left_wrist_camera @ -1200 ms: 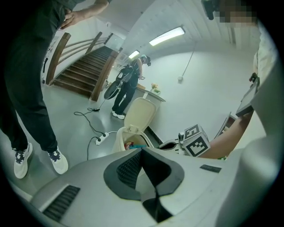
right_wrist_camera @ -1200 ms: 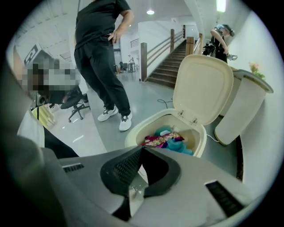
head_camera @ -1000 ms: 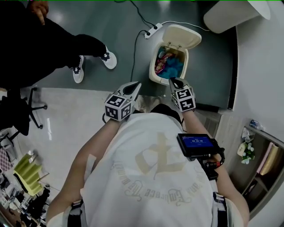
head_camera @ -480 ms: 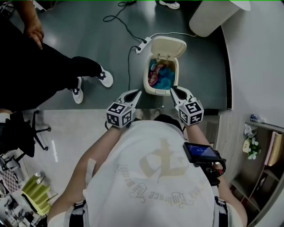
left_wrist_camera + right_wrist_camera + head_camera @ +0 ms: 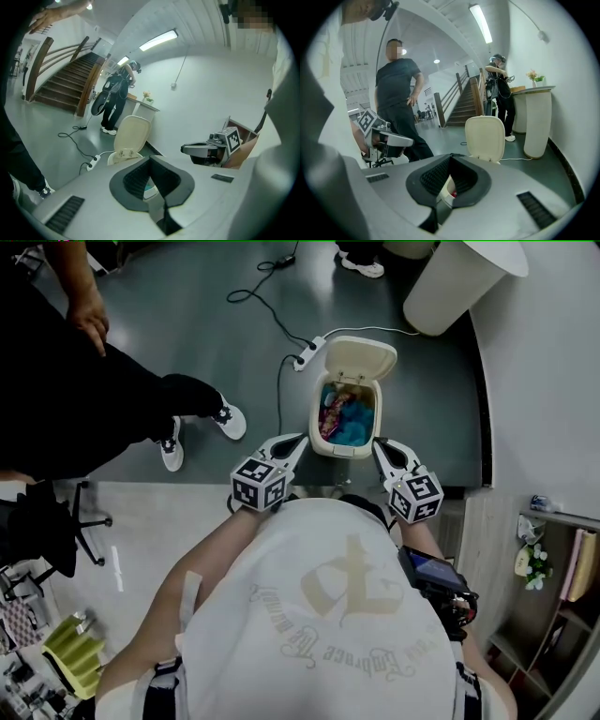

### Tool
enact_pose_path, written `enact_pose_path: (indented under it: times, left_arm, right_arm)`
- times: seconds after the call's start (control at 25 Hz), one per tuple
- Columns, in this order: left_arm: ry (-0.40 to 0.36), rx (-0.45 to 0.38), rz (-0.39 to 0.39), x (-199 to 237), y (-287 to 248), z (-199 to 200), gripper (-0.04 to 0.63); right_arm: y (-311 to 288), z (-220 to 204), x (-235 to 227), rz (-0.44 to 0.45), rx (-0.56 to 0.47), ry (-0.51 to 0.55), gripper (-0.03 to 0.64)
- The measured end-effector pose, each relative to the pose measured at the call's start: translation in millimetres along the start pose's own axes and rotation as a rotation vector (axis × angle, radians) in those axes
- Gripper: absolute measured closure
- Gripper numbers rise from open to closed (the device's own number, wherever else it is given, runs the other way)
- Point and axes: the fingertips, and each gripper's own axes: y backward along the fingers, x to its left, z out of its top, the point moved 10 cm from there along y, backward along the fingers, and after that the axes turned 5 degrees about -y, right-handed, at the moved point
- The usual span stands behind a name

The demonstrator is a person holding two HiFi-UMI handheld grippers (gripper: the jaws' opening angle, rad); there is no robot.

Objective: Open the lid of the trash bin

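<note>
A cream trash bin [image 5: 341, 448] stands on the dark floor with its lid [image 5: 358, 359] swung up and back. Blue and pink rubbish shows inside. My left gripper [image 5: 302, 439] is shut and empty, just left of the bin's front rim. My right gripper [image 5: 379, 442] is shut and empty too, just right of that rim. In the left gripper view, the shut left gripper [image 5: 151, 158] points at the raised lid [image 5: 131, 133], and the right gripper [image 5: 206, 149] shows beside it. In the right gripper view, the right gripper [image 5: 451, 155] faces the lid [image 5: 485, 138].
A person in black [image 5: 84, 399] stands to the left of the bin. A power strip with cable [image 5: 309, 351] lies behind the bin. A white round pedestal [image 5: 459, 277] stands at the back right by the white wall. An office chair [image 5: 47, 521] is at far left.
The head view has pulled back and the bin sits lower in it. Both grippers stay shut and have spread slightly apart by the bin's front rim. The lid stays up.
</note>
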Motion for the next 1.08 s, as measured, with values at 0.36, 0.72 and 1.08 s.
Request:
enact_pose_path:
  times: [0.36, 0.72, 1.08]
  left_arm:
    - [-0.022, 0.006, -0.004, 1.5, 0.7, 4.5, 0.581]
    - [-0.019, 0.008, -0.013, -5.1, -1.7, -1.3, 0.581]
    - [-0.008, 0.009, -0.013, -4.8, -0.8, -5.3, 0.581]
  right_arm:
    - [4.2, 0.7, -2.2, -0.001, -0.023, -0.012, 0.612]
    - [8.8, -4.2, -2.7, -0.010, -0.020, -0.014, 0.612]
    - [10.2, -8.2, -2.9, -0.024, -0.009, -0.021, 0.612]
